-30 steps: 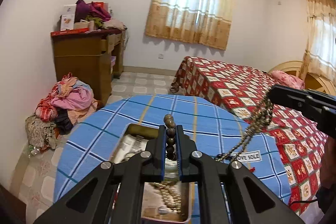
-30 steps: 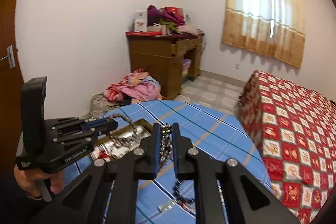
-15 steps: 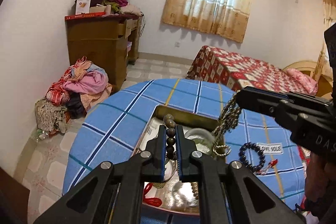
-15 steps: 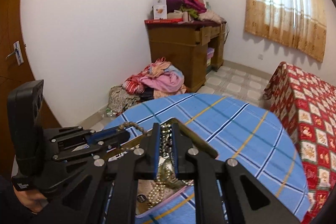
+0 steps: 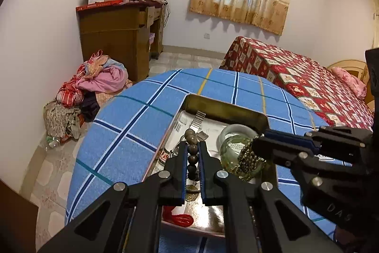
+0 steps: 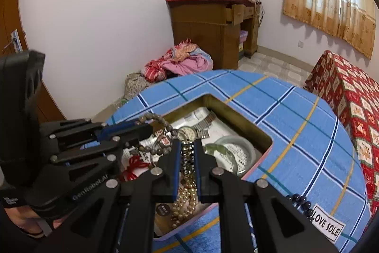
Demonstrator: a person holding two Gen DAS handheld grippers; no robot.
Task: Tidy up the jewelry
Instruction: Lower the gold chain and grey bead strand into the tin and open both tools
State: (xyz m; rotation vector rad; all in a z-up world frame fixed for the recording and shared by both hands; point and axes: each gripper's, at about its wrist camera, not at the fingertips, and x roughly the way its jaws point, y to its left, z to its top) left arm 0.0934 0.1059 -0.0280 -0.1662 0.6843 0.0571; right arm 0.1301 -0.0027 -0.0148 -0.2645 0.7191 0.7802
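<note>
A rectangular tin box (image 5: 227, 108) (image 6: 239, 116) sits on a round table with a blue checked cloth (image 5: 132, 134). My left gripper (image 5: 192, 153) (image 6: 139, 132) is shut on a brown bead bracelet (image 5: 192, 148) (image 6: 156, 117) over the box. My right gripper (image 6: 187, 151) (image 5: 258, 146) is shut on a gold-and-dark chain necklace (image 6: 187, 158) (image 5: 248, 158) that hangs into the box. Inside lie a green jade bangle (image 6: 234, 148) (image 5: 233, 134), a watch (image 6: 189, 132), pearls (image 6: 184, 200) and a red knotted charm (image 5: 177, 217) (image 6: 133, 165).
A dark bead bracelet (image 6: 300, 203) and a "LOVE SOLE" tag (image 6: 328, 225) lie on the cloth right of the box. A red patterned bed (image 5: 308, 84) stands to the right, a wooden desk (image 5: 118, 37) and a clothes pile (image 5: 94, 84) to the left.
Both grippers have come down and in over the box, each still holding its jewelry. The chain necklace now hangs into the box beside the bangle.
</note>
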